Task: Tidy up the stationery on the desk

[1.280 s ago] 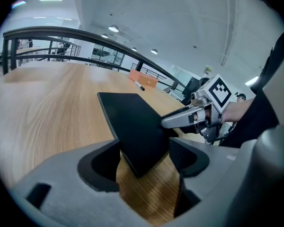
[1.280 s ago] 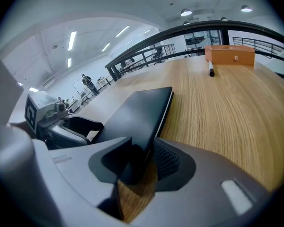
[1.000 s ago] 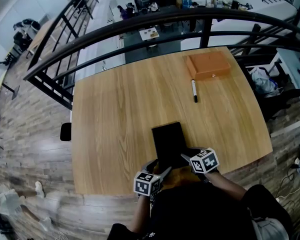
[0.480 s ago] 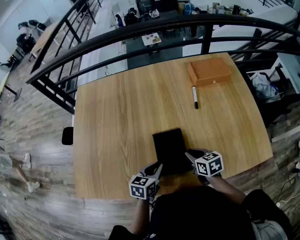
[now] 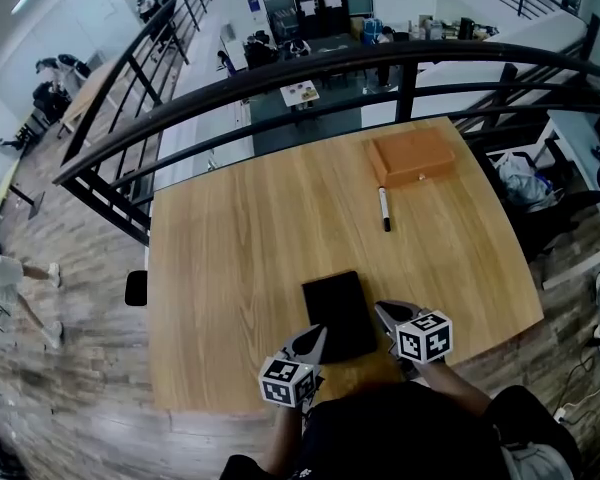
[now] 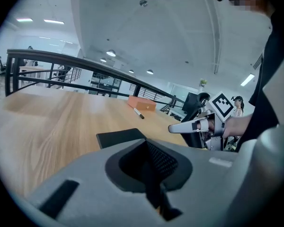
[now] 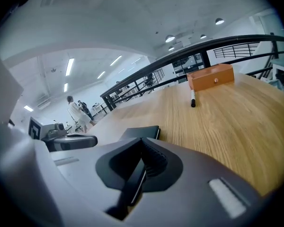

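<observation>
The black notebook (image 5: 338, 316) lies at the near edge of the desk (image 5: 230, 268), right in front of the person, with a claw at each of its near corners. The right claw (image 5: 382, 314) has just been closing and is clamped on a thin dark slab with a pale edge, which I take to be the notebook's corner. The left claw (image 5: 316, 336) has likewise just closed, with a dark strip pinched between its jaws, apparently the other corner. The danger is that so shallow a bite catches only the cover. The book could then flop open, or slide out and drop off the desk's near edge, and one hand rising faster than the other would twist it. The notebook is flat, matte and plain, with pale page edges. Well beyond it lie a pen (image 5: 384, 209) and, just past that, an orange box (image 5: 412, 158).
</observation>
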`<state>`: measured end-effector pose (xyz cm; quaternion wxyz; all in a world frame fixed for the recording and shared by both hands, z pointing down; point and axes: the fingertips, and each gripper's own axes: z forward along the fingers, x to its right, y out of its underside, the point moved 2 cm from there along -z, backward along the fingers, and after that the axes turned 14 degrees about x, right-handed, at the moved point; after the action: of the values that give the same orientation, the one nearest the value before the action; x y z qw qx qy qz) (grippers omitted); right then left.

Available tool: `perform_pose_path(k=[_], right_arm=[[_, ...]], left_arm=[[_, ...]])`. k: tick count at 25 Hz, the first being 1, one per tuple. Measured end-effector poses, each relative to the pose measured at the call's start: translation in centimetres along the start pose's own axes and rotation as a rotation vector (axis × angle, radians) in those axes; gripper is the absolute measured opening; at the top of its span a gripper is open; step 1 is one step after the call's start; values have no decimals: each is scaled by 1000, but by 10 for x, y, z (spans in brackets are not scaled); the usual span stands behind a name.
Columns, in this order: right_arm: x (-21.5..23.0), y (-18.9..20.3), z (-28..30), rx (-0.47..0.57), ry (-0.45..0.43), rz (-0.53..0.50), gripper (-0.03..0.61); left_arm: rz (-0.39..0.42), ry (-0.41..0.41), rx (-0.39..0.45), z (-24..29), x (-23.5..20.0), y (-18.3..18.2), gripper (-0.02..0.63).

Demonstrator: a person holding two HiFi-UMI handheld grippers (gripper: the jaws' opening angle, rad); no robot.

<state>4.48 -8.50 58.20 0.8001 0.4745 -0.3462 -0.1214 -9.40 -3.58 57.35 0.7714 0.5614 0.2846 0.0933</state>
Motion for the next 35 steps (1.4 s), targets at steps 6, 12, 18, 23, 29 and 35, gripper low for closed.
perform_pose_path(k=[6, 12, 18, 23, 29, 35], right_arm=[[7, -19, 0, 43, 17, 14, 6], [24, -49, 8, 103, 55, 15, 6], [43, -81, 26, 154, 74, -3, 6], [55, -98, 44, 163, 104, -31, 6], [73, -109, 65, 155, 139, -48, 14], [98, -119, 86, 147, 197, -58, 25]], left_arm=[[-5, -2, 16, 3, -3, -16, -2], [4, -25, 59, 0, -15, -37, -2], [2, -61, 85, -3, -26, -50, -2], [-14, -83, 111, -4, -39, -57, -2], [-31, -102, 123, 4, -54, -61, -2], [-40, -105, 120, 17, -68, -64, -2]])
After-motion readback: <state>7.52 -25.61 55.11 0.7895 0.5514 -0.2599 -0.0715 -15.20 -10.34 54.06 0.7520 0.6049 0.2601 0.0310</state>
